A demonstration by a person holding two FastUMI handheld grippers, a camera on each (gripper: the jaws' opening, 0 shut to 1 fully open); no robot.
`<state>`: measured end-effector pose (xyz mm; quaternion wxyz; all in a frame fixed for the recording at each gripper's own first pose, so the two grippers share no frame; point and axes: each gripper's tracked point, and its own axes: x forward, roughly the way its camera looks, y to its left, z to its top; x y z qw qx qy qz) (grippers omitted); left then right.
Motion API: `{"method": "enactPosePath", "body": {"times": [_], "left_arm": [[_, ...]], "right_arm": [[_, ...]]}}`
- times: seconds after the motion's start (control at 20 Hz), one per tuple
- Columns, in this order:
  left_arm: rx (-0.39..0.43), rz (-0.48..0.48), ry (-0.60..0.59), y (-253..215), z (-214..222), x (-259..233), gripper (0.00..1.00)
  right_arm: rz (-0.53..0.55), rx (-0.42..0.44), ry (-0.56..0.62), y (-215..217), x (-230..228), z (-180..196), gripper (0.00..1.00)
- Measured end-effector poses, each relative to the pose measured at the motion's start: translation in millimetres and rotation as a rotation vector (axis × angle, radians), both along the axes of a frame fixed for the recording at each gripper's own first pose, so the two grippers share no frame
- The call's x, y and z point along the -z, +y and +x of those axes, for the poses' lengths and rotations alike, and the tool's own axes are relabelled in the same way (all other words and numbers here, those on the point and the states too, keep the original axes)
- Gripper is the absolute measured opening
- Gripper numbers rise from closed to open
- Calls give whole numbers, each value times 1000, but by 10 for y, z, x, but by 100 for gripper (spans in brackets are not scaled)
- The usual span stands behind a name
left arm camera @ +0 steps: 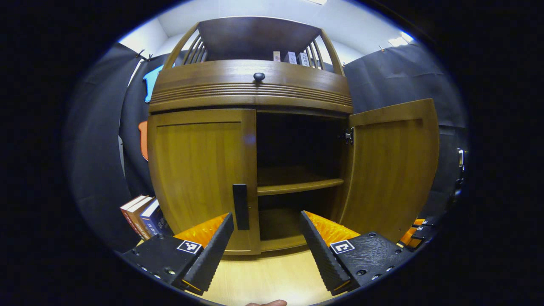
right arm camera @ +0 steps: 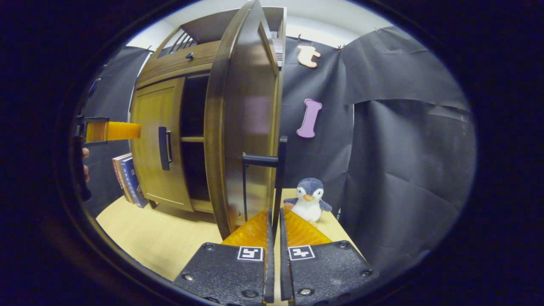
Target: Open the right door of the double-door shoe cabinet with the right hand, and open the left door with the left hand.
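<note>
Right door (left arm camera: 393,170) swung wide; right tongs (right arm camera: 275,221) clamped on its handle (right arm camera: 277,170). Left door (left arm camera: 199,178) closed; left tongs (left arm camera: 267,229) spread open before its handle (left arm camera: 240,206).

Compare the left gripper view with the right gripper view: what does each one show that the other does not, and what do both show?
Left gripper view alone: the left gripper, open, facing the closed left wooden door's black bar handle, and the small boxes on the cabinet's top shelf.

Right gripper view alone: a grey and white plush penguin on the tabletop, and the right gripper shut on the open right door's black handle.

Both: the brown wooden double-door shoe cabinet, its open right door, and the leaning books beside it.
</note>
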<state>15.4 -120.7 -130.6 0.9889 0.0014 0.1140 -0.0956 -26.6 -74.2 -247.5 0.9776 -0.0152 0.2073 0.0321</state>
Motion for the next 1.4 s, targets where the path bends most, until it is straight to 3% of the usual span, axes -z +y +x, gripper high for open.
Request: {"method": "enactPosePath", "body": {"times": [0.35,0.4,0.5,0.55,0.75,0.95,1.0,1.3,1.4], "left_arm": [[10,-1,12,-99,288,144,94],[1,9,13,-63,351,177,94],[-24,21,24,-6,445,283,94],[-34,24,30,18,525,334,94],[-90,28,59,222,849,524,94],[-129,20,95,414,1117,750,94],[-133,21,100,456,1180,792,94],[-137,25,86,601,1457,914,93],[-129,24,82,611,1559,940,92]], "right_arm": [[3,45,26,-351,-58,-107,0],[-18,56,23,-432,-73,-136,4],[-45,81,16,-582,-111,-186,0],[-44,91,16,-612,-149,-210,4],[-27,99,-2,-665,-267,-274,4],[0,107,-51,-635,-542,-354,0],[15,106,-61,-611,-601,-360,4],[67,118,-117,-513,-920,-424,8],[71,106,-125,-441,-972,-440,18]]}}
